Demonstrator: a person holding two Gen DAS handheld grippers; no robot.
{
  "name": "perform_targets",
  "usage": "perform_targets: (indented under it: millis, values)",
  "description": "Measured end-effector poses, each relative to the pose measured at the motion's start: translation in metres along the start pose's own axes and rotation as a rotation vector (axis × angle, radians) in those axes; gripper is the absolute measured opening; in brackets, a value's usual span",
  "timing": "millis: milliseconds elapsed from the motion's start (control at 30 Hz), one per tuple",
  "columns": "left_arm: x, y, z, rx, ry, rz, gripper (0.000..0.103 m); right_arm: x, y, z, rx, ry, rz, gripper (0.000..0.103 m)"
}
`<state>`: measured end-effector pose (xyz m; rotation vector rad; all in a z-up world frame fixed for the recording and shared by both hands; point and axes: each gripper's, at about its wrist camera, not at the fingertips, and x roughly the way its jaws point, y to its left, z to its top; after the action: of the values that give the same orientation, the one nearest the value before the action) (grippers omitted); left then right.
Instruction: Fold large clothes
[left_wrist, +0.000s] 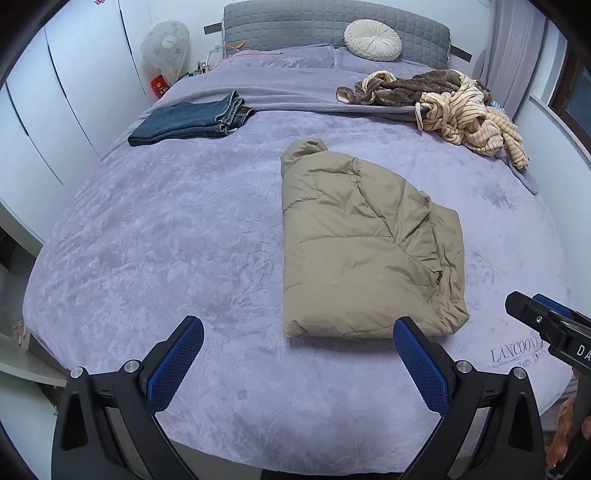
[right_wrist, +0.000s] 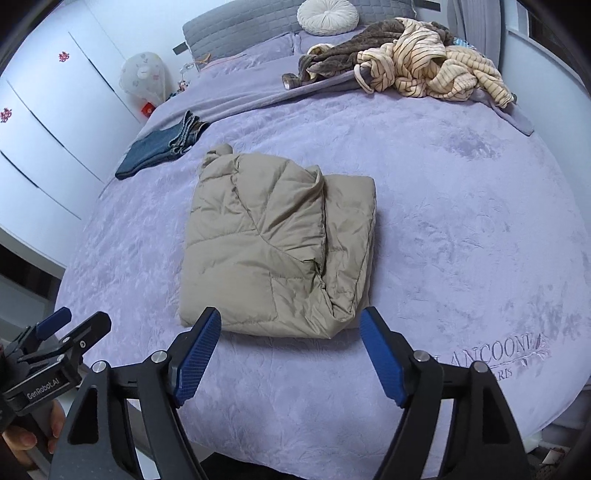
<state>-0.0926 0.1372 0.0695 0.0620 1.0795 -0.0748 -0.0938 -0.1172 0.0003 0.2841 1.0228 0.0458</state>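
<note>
White wardrobe doors (left_wrist: 44, 122) along the left wall. A pale fan (left_wrist: 166, 46) in the far left corner, with a small red box (left_wrist: 159, 85) below it.

Big bed (left_wrist: 184, 258) with a soft purple cover, filling most of both views. Grey headboard (left_wrist: 295, 26) at the far end, round white cushion (left_wrist: 372, 40) leaning on it.

Folded jeans (left_wrist: 192, 122) on the left side of the bed, flat and neat, well apart from the rest.

Tan puffy jacket (left_wrist: 362, 243) in the middle of the bed, folded into a fat block, lying flat, touched by nothing. Hood end pointing to the headboard. In the right wrist view, same jacket (right_wrist: 273, 243) just past the blue pads, one flap rolled up along its right side.

Pile of loose clothes (left_wrist: 443, 103) at the far right, near the cushion: something brown and fuzzy, something cream with thin dark stripes, all in a heap.

Stitched word "LANCOONE" (right_wrist: 487, 350) on the cover at the near right.

Left hand-held gripper (left_wrist: 298, 347) up above the near edge of the bed, jaws wide apart, holding nothing. Right hand-held gripper (right_wrist: 290, 341) beside it, jaws also spread wide, nothing between them, jacket edge close ahead but not touched.

Bits of fingers on each handle at the picture edges.
</note>
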Motion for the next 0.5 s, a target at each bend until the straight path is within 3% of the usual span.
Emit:
perform_targets:
  millis: [100, 367, 500]
  values:
    - [-0.003, 0.01, 0.007, 0.003, -0.013, -0.012, 0.103, -0.002, 0.012, 0.003, 0.009, -0.011, -0.007, 0.089]
    - [-0.011, 0.013, 0.019, 0.009, -0.044, -0.029, 0.103, -0.015, 0.033, 0.011, -0.009, -0.059, -0.048, 0.091]
    - [-0.016, 0.013, 0.021, 0.005, -0.054, -0.031, 0.103, -0.022, 0.037, 0.014, -0.009, -0.096, -0.074, 0.103]
